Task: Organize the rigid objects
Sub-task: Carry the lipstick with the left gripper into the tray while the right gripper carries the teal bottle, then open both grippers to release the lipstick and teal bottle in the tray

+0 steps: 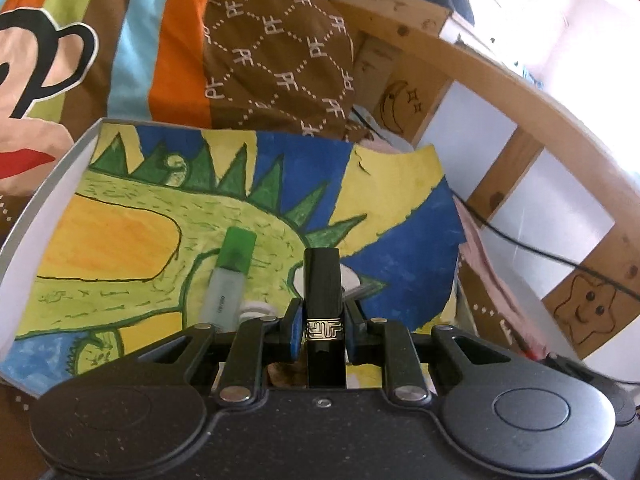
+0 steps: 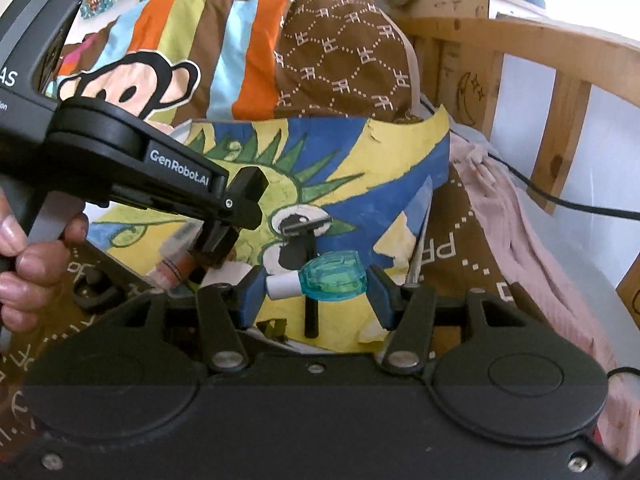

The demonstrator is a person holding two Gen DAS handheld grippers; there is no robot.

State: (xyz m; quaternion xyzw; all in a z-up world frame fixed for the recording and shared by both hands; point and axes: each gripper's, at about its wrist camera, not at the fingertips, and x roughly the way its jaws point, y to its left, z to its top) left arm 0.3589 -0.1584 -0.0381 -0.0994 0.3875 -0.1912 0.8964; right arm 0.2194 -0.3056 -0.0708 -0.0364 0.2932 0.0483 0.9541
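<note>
Partly, the view is being blocked: the lower end of the black tube is disappearing behind the left gripper body, and in the right wrist view the left gripper's fingers are hiding most of a red-capped tube lying under them. A white round cap beside the left fingers is showing only its top, so what it belongs to is hard to tell.

A shallow white box is sitting on the bed, lined with a painted dinosaur picture. A green-capped tube is lying in it, just left of the left fingers.

The left fingers are clenching the black tube with a gold band, which is standing upright between them.

The right gripper is hanging open over the picture, its 2 blue fingers flanking a teal-capped bottle lying crosswise between them; whether they are touching it is unclear. A black razor is lying beneath the bottle.
</note>
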